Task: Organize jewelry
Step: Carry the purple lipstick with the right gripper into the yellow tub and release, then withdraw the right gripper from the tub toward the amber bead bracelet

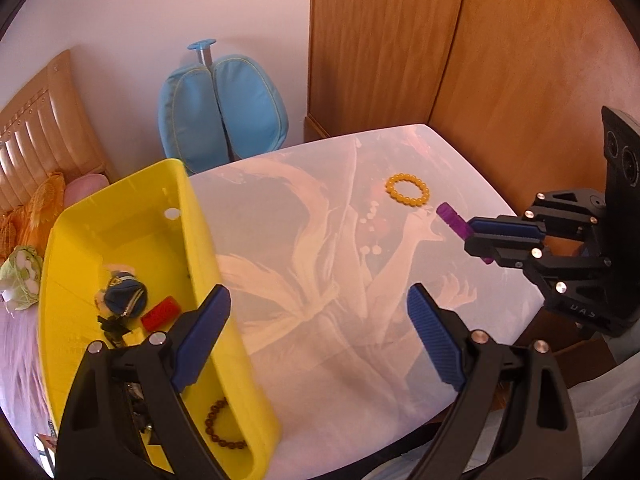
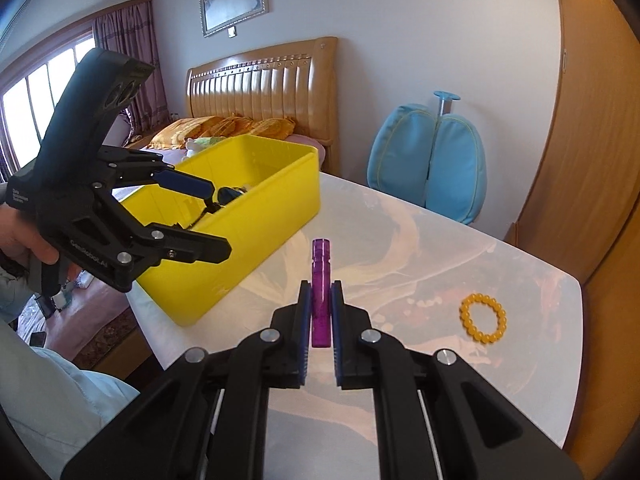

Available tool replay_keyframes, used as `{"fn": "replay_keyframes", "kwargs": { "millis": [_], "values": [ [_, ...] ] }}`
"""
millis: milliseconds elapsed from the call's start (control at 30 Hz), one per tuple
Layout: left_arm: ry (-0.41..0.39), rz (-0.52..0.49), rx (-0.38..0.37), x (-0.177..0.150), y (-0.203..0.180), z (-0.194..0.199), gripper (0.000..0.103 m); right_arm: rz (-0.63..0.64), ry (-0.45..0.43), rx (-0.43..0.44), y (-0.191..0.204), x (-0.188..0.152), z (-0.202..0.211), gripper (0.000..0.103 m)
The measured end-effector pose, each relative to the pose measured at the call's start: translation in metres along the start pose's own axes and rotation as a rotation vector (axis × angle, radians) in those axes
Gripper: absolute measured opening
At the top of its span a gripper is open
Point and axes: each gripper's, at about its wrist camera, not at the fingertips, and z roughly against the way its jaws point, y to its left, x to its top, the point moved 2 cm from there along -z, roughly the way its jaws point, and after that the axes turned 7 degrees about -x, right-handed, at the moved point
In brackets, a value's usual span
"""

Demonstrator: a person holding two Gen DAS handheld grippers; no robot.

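Purple tube on its way to the yellow bin

The right claw [image 2: 320, 308] pinches the purple tube [image 2: 321, 276] above the worktop [image 2: 420, 360]; carry it level over the yellow bin [image 2: 240, 264] rim before releasing. The left claw [image 1: 316, 336] hangs wide.

Wrist views face inward; both share table [image 1: 320, 240].

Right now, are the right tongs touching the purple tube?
Touching. The right wrist view shows the right tongs shut on the purple tube, both blue pads pressed against its sides with no gap.
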Motion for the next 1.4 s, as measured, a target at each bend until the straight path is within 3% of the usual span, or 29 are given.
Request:
{"fn": "replay_keyframes", "kwargs": {
  "millis": [167,367,500,633,867,967,1167,1233,1300,1400],
  "values": [
    [-0.059,0.037,0.044,-0.010,0.074,0.028,0.088,0.056,-0.011,0.024,0.054,0.038,-0.030,0.011],
    [-0.092,0.085,0.037,-0.037,0.184,0.066,0.088,0.056,0.043,0.068,0.131,0.096,-0.111,0.011],
    [-0.066,0.119,0.077,-0.055,0.260,0.077,0.088,0.098,0.146,0.072,0.186,0.121,-0.170,0.011],
    [-0.040,0.136,0.040,-0.072,0.308,0.073,0.088,0.144,0.296,0.079,0.232,0.123,-0.217,0.011],
    [0.011,0.078,-0.110,-0.096,0.304,0.051,0.088,0.171,0.575,0.004,0.266,0.091,-0.273,0.011],
    [0.014,0.073,-0.161,-0.103,0.301,0.046,0.088,0.147,0.604,-0.019,0.263,0.085,-0.277,0.011],
    [0.015,0.067,-0.170,-0.104,0.300,0.042,0.088,0.130,0.572,-0.065,0.260,0.091,-0.270,0.012],
    [0.013,0.065,-0.164,-0.101,0.301,0.043,0.088,0.127,0.557,-0.071,0.258,0.093,-0.265,0.022],
    [0.010,0.068,-0.158,-0.100,0.303,0.043,0.088,0.129,0.534,-0.081,0.258,0.095,-0.259,0.052],
    [0.003,0.074,-0.152,-0.099,0.303,0.046,0.088,0.128,0.493,-0.101,0.254,0.100,-0.251,0.066]
  ]
}}
